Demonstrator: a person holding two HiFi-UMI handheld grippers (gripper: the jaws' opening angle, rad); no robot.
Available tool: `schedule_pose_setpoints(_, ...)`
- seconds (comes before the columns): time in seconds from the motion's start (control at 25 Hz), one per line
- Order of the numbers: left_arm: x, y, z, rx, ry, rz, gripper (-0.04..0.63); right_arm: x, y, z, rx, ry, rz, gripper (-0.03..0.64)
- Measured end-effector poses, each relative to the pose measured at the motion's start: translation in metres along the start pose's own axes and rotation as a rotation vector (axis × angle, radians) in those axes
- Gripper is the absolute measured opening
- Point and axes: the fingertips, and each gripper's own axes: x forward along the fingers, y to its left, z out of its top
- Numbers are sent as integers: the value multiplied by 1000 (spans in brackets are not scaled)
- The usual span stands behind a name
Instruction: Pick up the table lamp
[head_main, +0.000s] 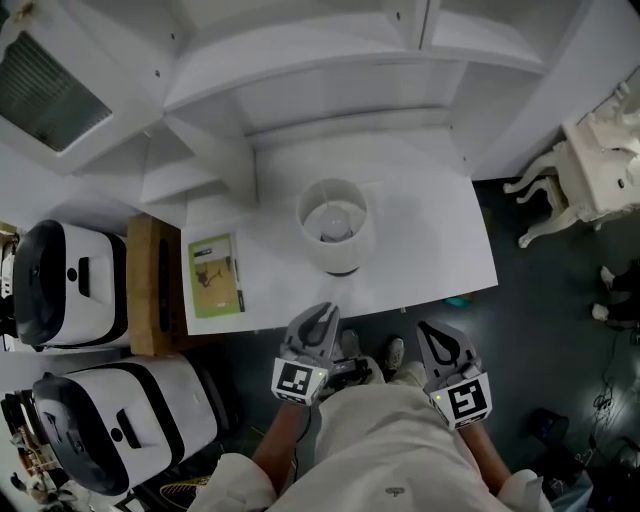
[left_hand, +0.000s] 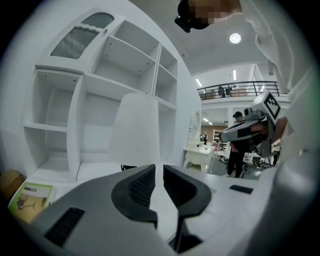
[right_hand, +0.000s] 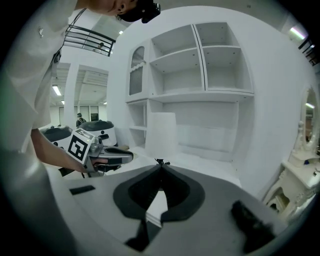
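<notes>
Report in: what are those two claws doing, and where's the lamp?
Left gripper and right gripper shut, empty, by desk's near edge. Table lamp upright on desk, untouched. Nothing between; green booklet off to the left.

Furniture showroom, white shelf unit (right_hand: 200, 75), mezzanine railing (left_hand: 235, 89)

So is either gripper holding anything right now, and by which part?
Nothing is held. The left gripper and right gripper are both shut and empty, short of the white table lamp with the cylindrical shade.
</notes>
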Motion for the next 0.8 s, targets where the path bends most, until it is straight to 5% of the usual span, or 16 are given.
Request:
schedule_pose_setpoints(0.48,29,30,-35,-9,19,-80,255,11,11,-10,58,57,-84,12)
schedule_pose_setpoints(0.8,50,54,-54,5,6,-53,319,1,14,-37,92,146,-137,12)
